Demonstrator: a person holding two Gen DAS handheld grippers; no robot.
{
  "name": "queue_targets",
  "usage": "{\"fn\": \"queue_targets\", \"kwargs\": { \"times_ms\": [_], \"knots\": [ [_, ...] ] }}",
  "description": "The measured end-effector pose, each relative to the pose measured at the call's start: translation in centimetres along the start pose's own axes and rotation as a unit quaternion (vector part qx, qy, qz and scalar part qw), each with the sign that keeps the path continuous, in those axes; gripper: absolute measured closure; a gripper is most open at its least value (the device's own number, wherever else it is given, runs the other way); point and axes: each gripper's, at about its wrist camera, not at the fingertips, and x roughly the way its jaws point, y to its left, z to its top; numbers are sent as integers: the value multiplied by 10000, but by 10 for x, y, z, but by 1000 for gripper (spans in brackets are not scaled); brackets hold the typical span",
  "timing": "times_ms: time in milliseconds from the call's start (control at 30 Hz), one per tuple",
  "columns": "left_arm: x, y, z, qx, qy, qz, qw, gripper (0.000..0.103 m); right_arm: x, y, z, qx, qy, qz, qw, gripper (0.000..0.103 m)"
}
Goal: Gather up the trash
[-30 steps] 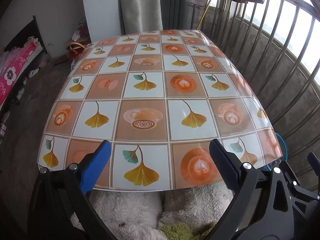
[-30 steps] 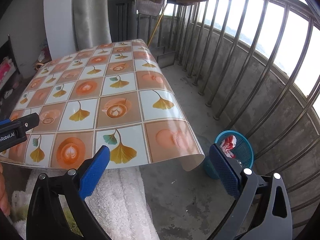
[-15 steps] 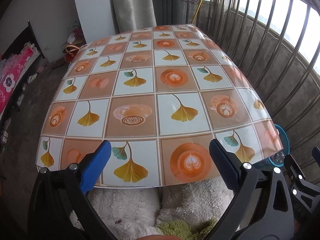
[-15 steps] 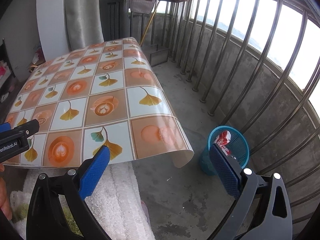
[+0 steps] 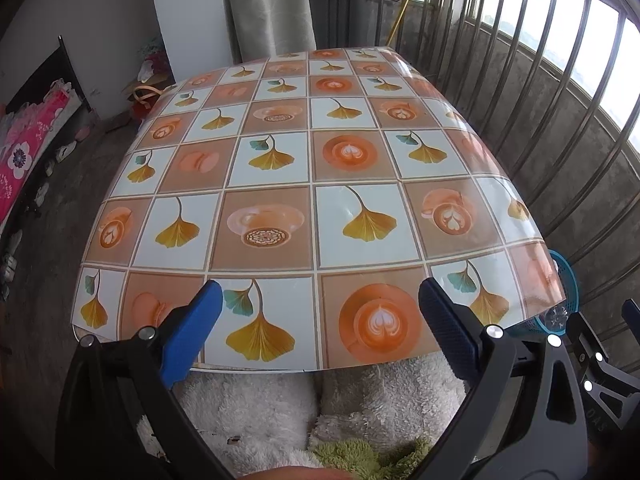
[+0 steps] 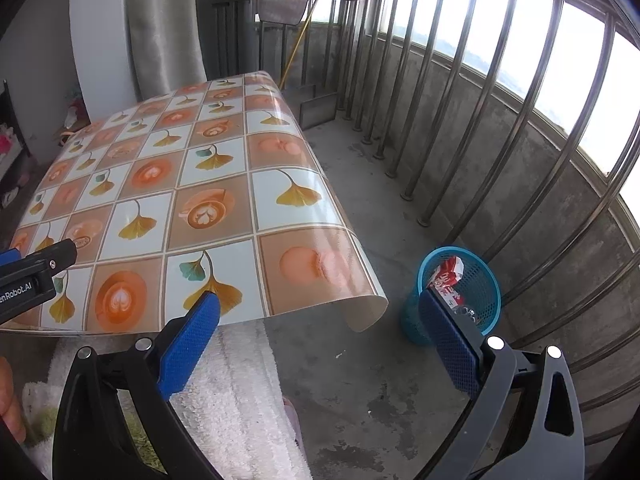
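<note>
A blue mesh bin (image 6: 472, 284) stands on the concrete floor right of the table. It holds a red and white wrapper (image 6: 448, 276) and a clear crumpled piece. The bin's rim (image 5: 568, 280) peeks past the table corner in the left wrist view. My right gripper (image 6: 320, 320) is open and empty, held above the floor between table corner and bin. My left gripper (image 5: 320, 304) is open and empty over the near edge of the table with the patterned cloth (image 5: 312, 184). I see no trash on the table.
A metal railing (image 6: 500, 128) runs along the right. A white fluffy towel (image 6: 240, 392) lies under the near table edge. The cloth's corner (image 6: 368, 312) curls over the floor. A grey curtain (image 5: 268, 8) and white wall stand behind the table. The left gripper's body (image 6: 32, 280) shows at the left.
Both grippers have pulled back and risen slightly, so the table looks farther off. The bin has shifted left in the right wrist view. Both stay open.
</note>
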Motion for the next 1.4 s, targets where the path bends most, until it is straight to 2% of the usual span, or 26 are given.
{"fn": "queue_targets", "kwargs": {
  "times_ms": [1400],
  "knots": [
    [-1, 6, 1, -39, 46, 76, 10000, 9, -2, 5, 8, 104, -29, 182, 9998, 6]
  ]
}}
